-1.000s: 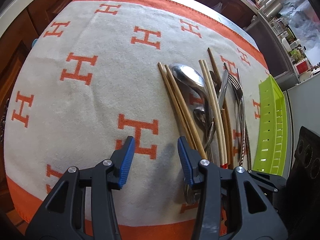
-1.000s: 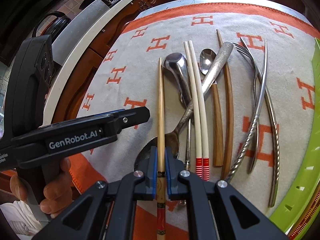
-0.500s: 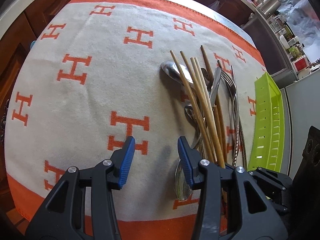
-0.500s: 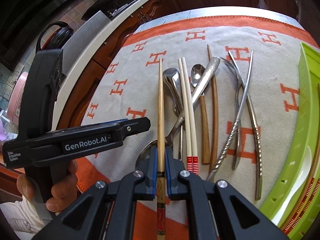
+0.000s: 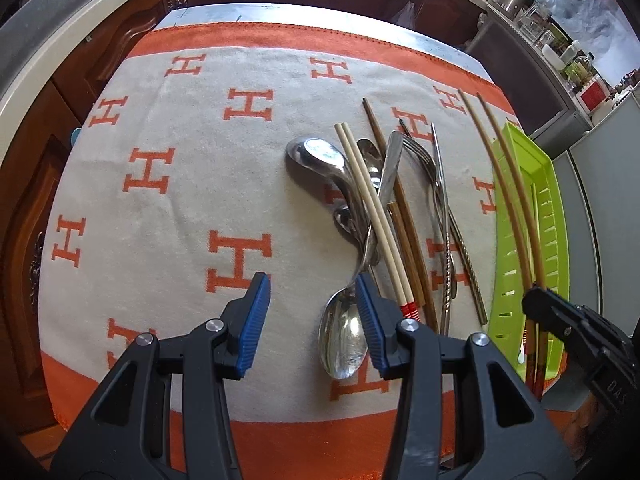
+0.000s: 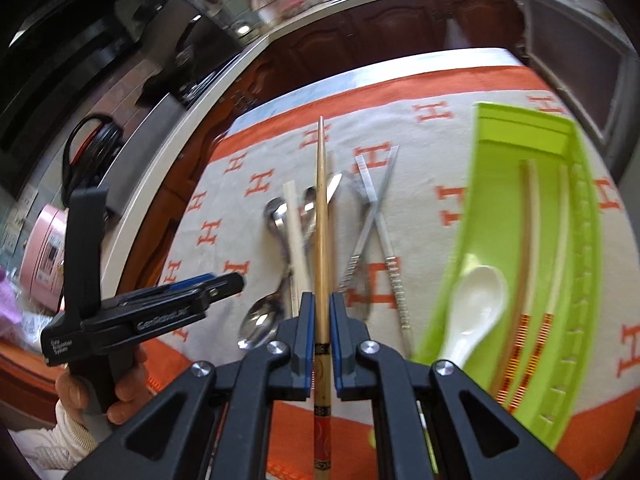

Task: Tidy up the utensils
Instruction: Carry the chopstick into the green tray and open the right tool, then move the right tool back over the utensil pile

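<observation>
Bamboo chopsticks point(image 6: 322, 216) were clamped in the right gripper point(image 6: 322, 344) near their decorated ends, long axis straight out along the fingers, tips up in the air over the utensil pile; left view showed two sticks point(image 5: 516, 208) in that grip, right view only resolved one edge-on. Green tray point(image 6: 492, 184) was the landmark: it lay to the right of the held sticks, its long slots roughly parallel to them, so the coming move looked like a sideways carry and a lowering, little re-aiming. Tray already held a white spoon point(image 6: 474, 312) and two pale chopsticks point(image 6: 530, 248); spoon sat in the near slot and could get in the way. Left of the tray on the H-print towel point(image 5: 160, 208): spoons, cream chopsticks point(image 5: 374, 216), brown sticks, forks point(image 5: 436, 184), heaped and crossing. Left gripper point(image 5: 312, 320) hovered farther from the tray, jaws half apart, holding nothing, large spoon bowl point(image 5: 342, 340) just beside its right finger.
</observation>
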Demonstrator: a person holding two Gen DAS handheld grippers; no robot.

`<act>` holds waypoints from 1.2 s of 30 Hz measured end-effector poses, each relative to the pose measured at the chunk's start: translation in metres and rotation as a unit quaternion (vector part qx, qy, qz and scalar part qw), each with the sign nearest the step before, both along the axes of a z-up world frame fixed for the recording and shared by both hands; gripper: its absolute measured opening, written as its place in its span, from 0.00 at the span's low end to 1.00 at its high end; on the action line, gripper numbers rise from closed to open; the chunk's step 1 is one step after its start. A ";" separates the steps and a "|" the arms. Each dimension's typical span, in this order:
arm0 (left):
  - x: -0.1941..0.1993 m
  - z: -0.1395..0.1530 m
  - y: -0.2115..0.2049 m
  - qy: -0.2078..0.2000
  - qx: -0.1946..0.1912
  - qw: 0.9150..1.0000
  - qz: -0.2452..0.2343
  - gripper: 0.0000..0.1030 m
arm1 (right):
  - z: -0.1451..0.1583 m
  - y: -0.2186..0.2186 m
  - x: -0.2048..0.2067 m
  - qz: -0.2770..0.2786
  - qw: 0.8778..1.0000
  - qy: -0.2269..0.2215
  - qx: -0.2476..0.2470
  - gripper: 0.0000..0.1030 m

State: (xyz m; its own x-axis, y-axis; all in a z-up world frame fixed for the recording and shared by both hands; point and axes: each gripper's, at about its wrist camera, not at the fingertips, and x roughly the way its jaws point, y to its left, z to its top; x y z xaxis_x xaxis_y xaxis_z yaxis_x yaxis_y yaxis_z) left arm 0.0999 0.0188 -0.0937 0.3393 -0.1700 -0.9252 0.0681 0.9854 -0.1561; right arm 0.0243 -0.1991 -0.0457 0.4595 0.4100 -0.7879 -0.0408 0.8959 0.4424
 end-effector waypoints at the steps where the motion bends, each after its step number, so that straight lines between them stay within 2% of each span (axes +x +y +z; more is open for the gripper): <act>1: -0.001 0.001 -0.003 -0.001 0.001 1.000 -0.002 0.40 | 0.001 -0.009 -0.001 -0.019 1.000 0.002 -0.002 0.06; 9: -0.010 0.010 -0.029 -0.010 0.009 1.000 -0.023 0.40 | -0.006 -0.068 -0.008 -0.149 0.988 0.021 -0.032 0.06; 13: -0.014 0.013 -0.042 -0.015 0.018 0.999 -0.036 0.40 | -0.017 -0.085 -0.010 -0.181 0.982 0.034 -0.040 0.07; 26: -0.020 0.013 -0.059 -0.015 0.027 0.999 -0.040 0.40 | -0.039 -0.109 -0.011 -0.208 0.975 0.068 -0.043 0.08; 32: -0.024 0.020 -0.059 -0.022 0.013 0.999 -0.045 0.40 | -0.032 -0.106 -0.014 -0.208 0.975 0.054 -0.048 0.08; 36: -0.030 0.028 -0.057 -0.035 0.005 0.998 -0.044 0.48 | -0.025 -0.098 -0.016 -0.200 0.977 0.041 -0.054 0.08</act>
State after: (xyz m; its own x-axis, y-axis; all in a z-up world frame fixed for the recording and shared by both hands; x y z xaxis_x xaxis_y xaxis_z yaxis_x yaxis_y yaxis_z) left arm 0.0704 -0.0381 -0.0658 0.3872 -0.1933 -0.9015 0.1650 0.9765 -0.1385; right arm 0.0080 -0.2973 -0.0708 0.4995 0.1235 -0.8575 0.3542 0.8742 0.3322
